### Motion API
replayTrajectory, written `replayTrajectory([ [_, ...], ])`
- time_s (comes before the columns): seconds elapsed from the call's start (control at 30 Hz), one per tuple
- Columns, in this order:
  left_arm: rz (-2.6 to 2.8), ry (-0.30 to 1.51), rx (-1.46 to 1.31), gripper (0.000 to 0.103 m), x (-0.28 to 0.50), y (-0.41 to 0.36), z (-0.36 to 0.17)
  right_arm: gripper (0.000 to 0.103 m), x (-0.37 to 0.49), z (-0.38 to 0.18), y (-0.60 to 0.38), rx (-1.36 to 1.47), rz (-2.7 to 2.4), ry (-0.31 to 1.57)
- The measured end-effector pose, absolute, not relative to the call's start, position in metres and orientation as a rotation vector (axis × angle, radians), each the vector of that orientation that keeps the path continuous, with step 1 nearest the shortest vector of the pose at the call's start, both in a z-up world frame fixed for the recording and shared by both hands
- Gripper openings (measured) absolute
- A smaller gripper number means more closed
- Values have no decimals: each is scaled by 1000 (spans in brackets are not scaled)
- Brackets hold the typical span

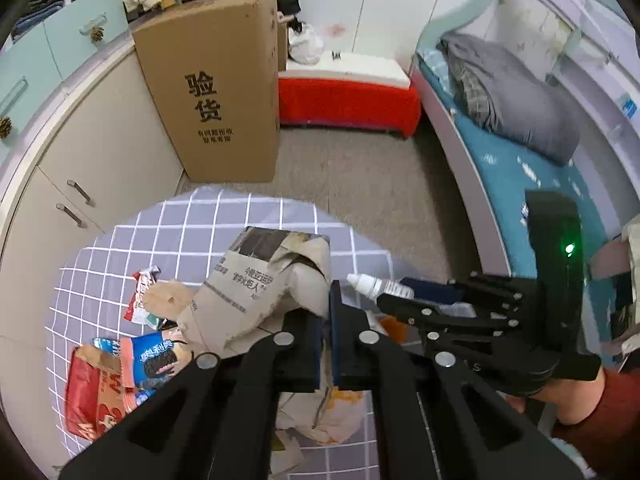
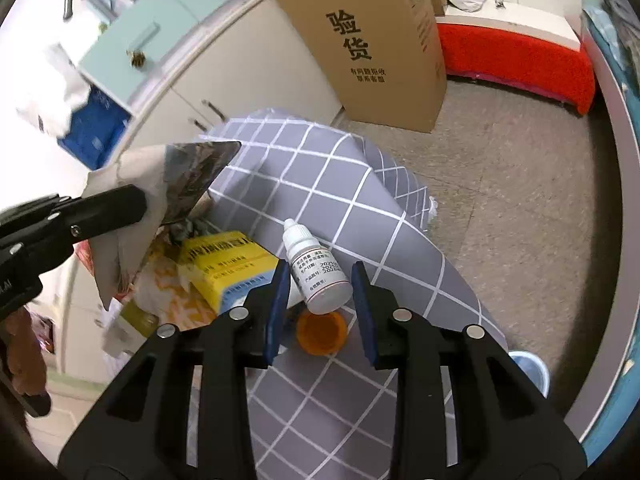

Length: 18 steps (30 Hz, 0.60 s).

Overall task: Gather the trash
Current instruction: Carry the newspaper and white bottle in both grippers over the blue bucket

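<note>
Between the blue pads of the right gripper (image 2: 320, 312) lies a small white dropper bottle (image 2: 316, 272) on the grey checked cloth (image 2: 360, 184), cap pointing away along the fingers. Its jaws look partly open, seemingly not yet pressing it. At the side, the left gripper (image 1: 330, 344) is clamped on crumpled brown paper (image 1: 256, 292), lifted over the wrappers.

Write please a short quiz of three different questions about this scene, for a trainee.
1. True or false: the left hand-held gripper is shut on the crumpled brown paper bag.
2. What lies between the right hand-held gripper's fingers? A) small white plastic dropper bottle B) yellow cardboard box
3. Which fabric covers the table?

Key: 1 true; 2 A; 3 grey cloth with a white grid.
</note>
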<state>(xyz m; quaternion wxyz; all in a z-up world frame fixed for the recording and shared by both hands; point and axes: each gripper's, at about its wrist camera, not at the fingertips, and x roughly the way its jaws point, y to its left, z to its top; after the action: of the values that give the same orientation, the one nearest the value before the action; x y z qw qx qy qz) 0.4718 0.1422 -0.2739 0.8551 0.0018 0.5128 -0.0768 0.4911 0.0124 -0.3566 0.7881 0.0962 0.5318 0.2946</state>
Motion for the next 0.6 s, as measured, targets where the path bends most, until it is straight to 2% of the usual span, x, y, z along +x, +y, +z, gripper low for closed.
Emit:
replayTrajectory([
  [0.33, -212, 940, 24, 2, 455, 82, -206, 31, 475, -317, -60, 421, 603, 1061],
  [0.6, -391, 937, 84, 2, 437, -32, -202, 31, 432, -318, -171, 522, 449, 1027],
])
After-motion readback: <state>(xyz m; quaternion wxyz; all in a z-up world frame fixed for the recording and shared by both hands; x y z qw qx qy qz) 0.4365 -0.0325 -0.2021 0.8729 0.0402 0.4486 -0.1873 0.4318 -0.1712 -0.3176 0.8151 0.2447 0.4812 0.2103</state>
